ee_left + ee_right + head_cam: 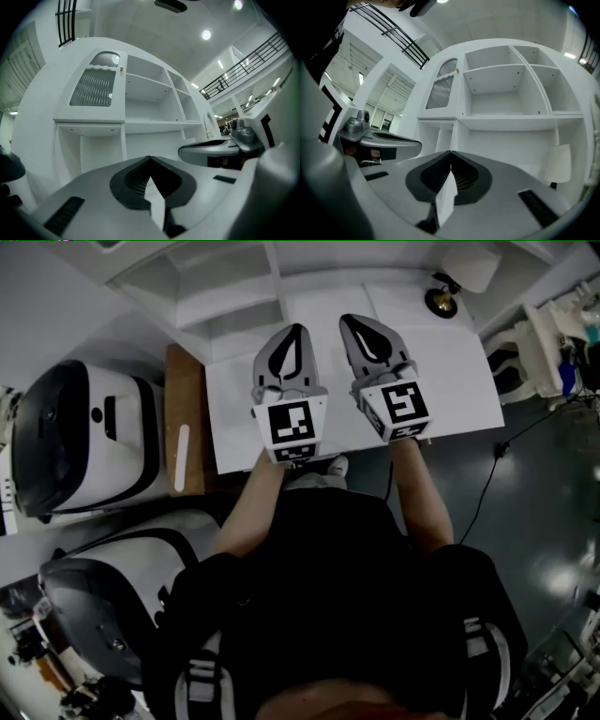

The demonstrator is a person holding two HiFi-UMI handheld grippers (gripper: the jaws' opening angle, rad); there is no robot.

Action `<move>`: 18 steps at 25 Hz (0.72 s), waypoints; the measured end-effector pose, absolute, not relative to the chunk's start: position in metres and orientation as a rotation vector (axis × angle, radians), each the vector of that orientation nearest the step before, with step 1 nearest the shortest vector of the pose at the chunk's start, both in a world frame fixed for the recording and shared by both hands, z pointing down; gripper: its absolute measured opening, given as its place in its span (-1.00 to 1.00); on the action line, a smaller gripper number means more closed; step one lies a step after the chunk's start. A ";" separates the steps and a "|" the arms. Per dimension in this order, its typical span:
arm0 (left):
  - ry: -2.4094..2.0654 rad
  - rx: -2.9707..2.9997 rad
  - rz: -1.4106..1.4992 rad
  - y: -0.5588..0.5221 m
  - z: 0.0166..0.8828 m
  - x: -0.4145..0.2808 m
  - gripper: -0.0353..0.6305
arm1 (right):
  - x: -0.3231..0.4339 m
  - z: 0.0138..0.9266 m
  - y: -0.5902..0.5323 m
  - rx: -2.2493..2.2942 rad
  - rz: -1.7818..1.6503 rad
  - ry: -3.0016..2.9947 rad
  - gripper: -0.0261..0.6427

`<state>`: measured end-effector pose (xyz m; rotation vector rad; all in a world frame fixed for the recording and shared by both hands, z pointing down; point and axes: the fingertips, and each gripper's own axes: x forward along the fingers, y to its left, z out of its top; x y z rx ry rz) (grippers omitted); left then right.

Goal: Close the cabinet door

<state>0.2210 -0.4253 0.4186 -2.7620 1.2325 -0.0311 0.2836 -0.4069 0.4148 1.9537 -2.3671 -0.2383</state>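
The left gripper and the right gripper sit side by side over the white surface, fingers pressed together on nothing. The cabinet door, with ribbed glass, is upper left in both gripper views and looks shut; any last push should go slowly, near its knob. The head view does not show the door.

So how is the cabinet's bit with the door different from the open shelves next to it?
The glass door covers its compartment with an arched, ribbed pane; the open shelves have no front, so their white back wall shows. The glass door has a small golden knob at its edge; the open shelves have none. Both are white and belong to the same cabinet.
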 end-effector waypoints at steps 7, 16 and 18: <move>1.278 -2.768 -0.024 -0.410 0.451 0.222 -0.86 | 0.297 0.453 -0.380 1.980 -0.164 -2.337 -0.86; 1.236 -2.838 -0.062 -0.395 0.480 0.243 -0.86 | 0.297 0.477 -0.373 2.008 -0.060 -2.297 -0.86; 1.224 -2.854 -0.062 -0.393 0.480 0.243 -0.86 | 0.292 0.478 -0.375 1.994 -0.056 -2.312 -0.87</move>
